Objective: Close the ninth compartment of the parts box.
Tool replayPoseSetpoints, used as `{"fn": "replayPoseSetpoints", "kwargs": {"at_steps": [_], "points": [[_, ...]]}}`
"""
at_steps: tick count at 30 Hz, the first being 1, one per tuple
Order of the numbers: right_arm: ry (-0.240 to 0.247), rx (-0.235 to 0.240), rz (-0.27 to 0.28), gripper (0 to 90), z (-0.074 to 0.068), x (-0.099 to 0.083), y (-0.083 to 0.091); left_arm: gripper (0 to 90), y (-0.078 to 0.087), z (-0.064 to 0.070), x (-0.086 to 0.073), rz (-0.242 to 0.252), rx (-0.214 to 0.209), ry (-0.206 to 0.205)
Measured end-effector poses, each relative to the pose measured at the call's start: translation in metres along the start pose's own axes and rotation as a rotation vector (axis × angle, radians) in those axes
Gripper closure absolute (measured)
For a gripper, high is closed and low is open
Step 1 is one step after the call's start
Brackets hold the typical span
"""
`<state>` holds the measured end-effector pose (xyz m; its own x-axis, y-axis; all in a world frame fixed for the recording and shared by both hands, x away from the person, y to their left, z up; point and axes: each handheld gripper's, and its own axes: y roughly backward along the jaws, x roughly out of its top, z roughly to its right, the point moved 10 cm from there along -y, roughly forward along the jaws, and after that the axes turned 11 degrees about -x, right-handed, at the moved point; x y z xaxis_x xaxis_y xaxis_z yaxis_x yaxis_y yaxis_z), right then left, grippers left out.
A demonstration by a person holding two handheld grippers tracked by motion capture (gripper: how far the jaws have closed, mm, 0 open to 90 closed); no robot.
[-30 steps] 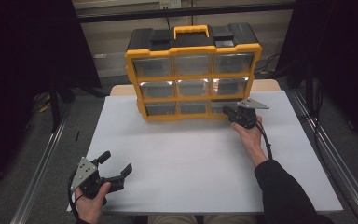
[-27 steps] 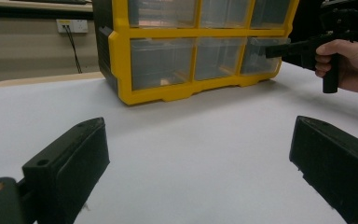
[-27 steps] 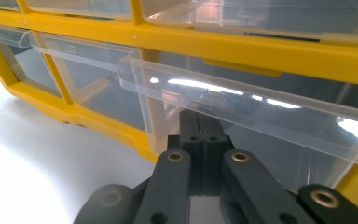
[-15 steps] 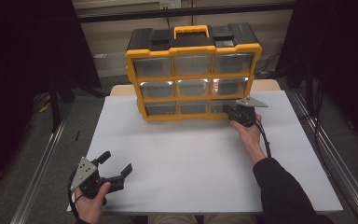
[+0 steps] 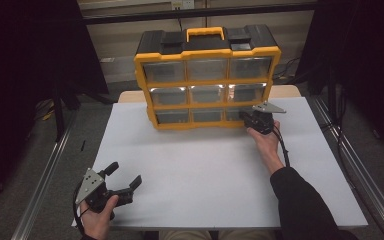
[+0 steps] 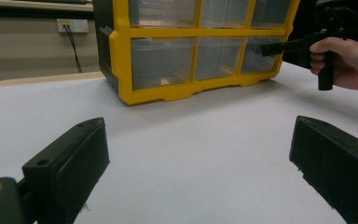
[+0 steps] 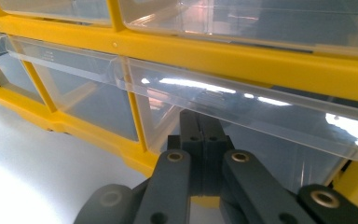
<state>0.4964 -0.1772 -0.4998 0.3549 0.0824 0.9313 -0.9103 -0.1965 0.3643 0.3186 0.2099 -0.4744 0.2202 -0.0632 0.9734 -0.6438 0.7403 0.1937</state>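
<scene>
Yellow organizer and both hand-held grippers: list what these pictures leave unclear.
- Drawer contents: organizer fronts glare in the high view, so they can't be read.
- Right hand-held gripper: jaws pressed together at the bottom-right drawer; whether they pinch anything there can't be told.
- Left hand-held gripper: its cable is cut by the high view's bottom edge.

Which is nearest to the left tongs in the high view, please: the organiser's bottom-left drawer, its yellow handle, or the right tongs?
1. Bottom-left drawer, lower left of the organiser.
2. Right tongs, at the bottom-right drawer.
3. Yellow handle, on top, farthest back.
</scene>
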Motion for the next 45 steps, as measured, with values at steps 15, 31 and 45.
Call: {"fn": "replayPoseSetpoints", "kwargs": {"at_steps": [15,31,45], "points": [[0.002,-0.014,-0.004,90.0,0.002,0.0,-0.003,4.3,0.0,0.0,0.0,0.0,-0.002,0.0],[-0.019,-0.001,-0.006,90.0,0.002,-0.002,-0.003,4.4,0.0,-0.001,-0.001,-0.003,-0.001,0.001],[-0.012,0.016,0.007,80.8,0.0,-0.001,0.008,4.3,0.0,-0.001,0.0,0.002,0.0,0.007]]}}
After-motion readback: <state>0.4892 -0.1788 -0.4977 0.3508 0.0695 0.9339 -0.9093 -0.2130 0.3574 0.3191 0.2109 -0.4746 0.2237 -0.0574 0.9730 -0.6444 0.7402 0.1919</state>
